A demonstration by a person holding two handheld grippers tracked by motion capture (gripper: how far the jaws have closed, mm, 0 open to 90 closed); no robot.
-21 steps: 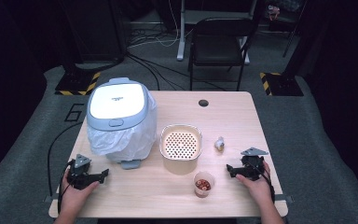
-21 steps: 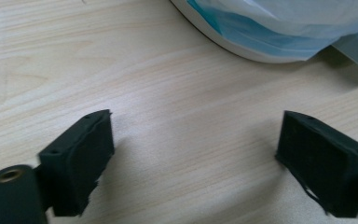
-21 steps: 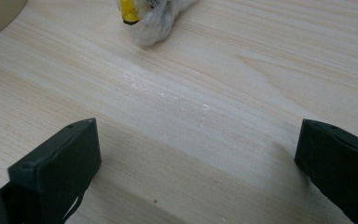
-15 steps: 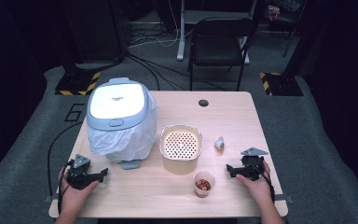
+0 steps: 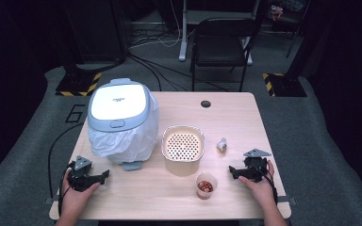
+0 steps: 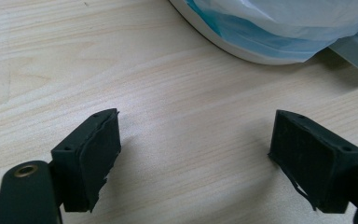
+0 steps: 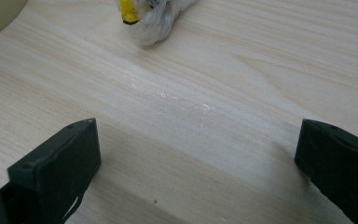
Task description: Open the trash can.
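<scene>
Nothing moved; wrapped bundle beyond right gripper

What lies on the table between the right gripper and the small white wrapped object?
Only bare light wooden table, seen in the right gripper view, separates the right gripper from the small white wrapped object.

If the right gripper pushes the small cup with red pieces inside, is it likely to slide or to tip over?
The small cup looks light and stands open-topped on smooth wood, so a low push would probably slide it. It seems taller than its base is wide, so a push near the rim may tip it and spill the red pieces. Its thin wall might flex under the fingers.
</scene>
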